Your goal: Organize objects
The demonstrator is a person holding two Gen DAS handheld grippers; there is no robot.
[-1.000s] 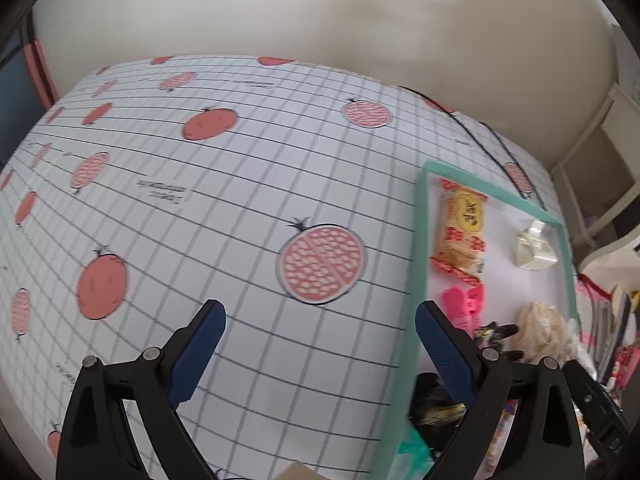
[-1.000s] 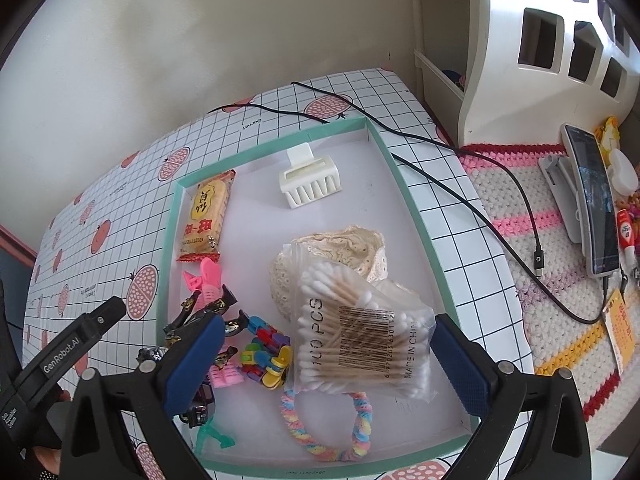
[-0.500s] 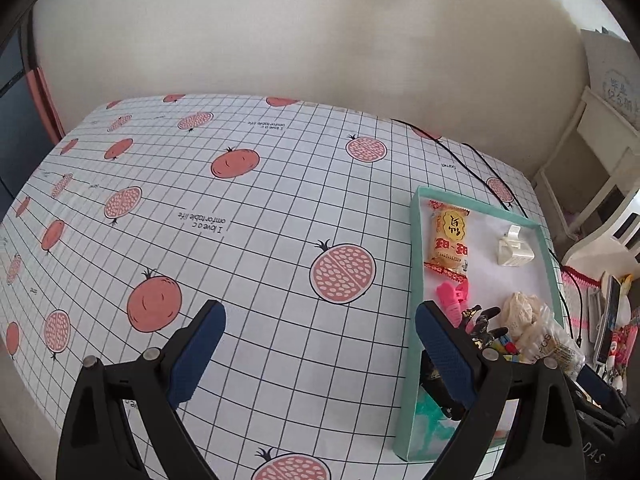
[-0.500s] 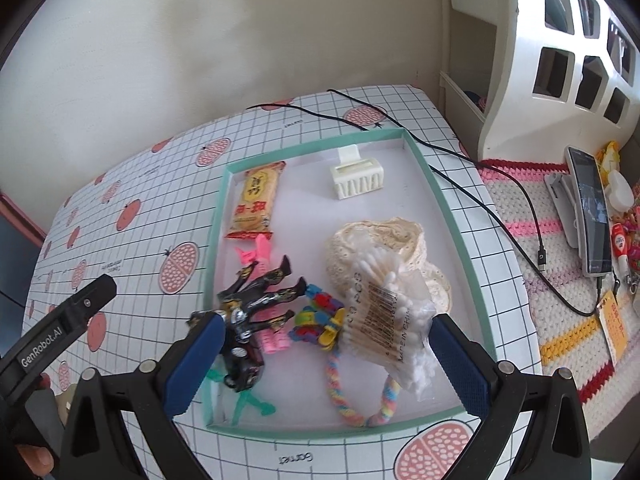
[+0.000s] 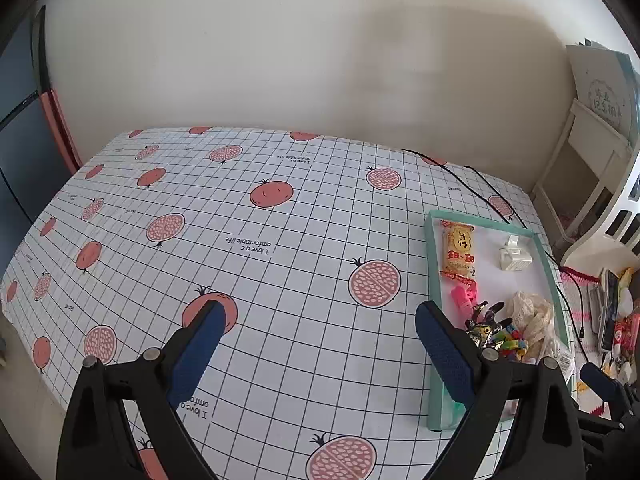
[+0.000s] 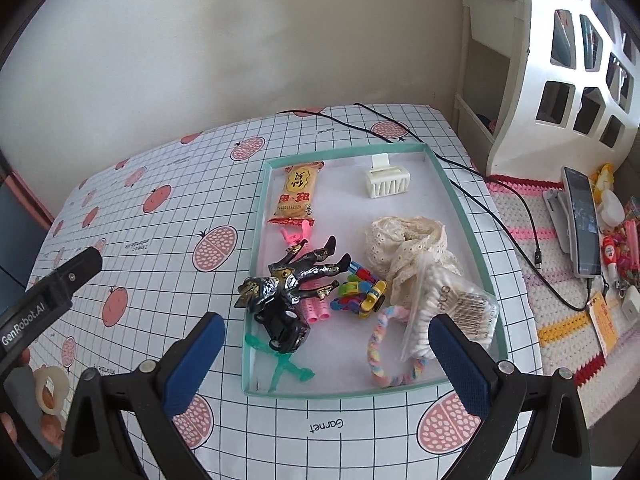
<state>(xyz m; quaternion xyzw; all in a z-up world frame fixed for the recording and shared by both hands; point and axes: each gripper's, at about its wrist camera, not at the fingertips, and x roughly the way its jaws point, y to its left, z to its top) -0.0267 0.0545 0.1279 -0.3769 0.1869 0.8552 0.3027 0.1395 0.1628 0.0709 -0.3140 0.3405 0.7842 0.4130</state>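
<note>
Both grippers hang above the bench (image 6: 168, 216), whose cloth is a white grid printed with pomegranates. The left gripper (image 5: 316, 344) has its blue-padded fingers wide apart with nothing between them, over bare cloth just left of the tray (image 6: 460, 204). The right gripper (image 6: 326, 344) is likewise spread and empty, above the tray's near edge.

The teal-rimmed tray lies on the bench's right part. In it: a snack pack (image 6: 298, 194) at the far left, a white clip (image 6: 388, 182) at the far right, a lace cloth (image 6: 404, 240) with a bag of swabs (image 6: 444, 312) leaning on its near side, a dark figure (image 6: 296, 276) overlapping a black toy car (image 6: 286, 328), pink rollers (image 6: 314, 310), a bright toy (image 6: 360, 292), a pastel hair tie (image 6: 382, 356) and a green figure (image 6: 280, 364) at the near left corner.

A black cable (image 6: 472, 172) runs past the tray's far right corner.
</note>
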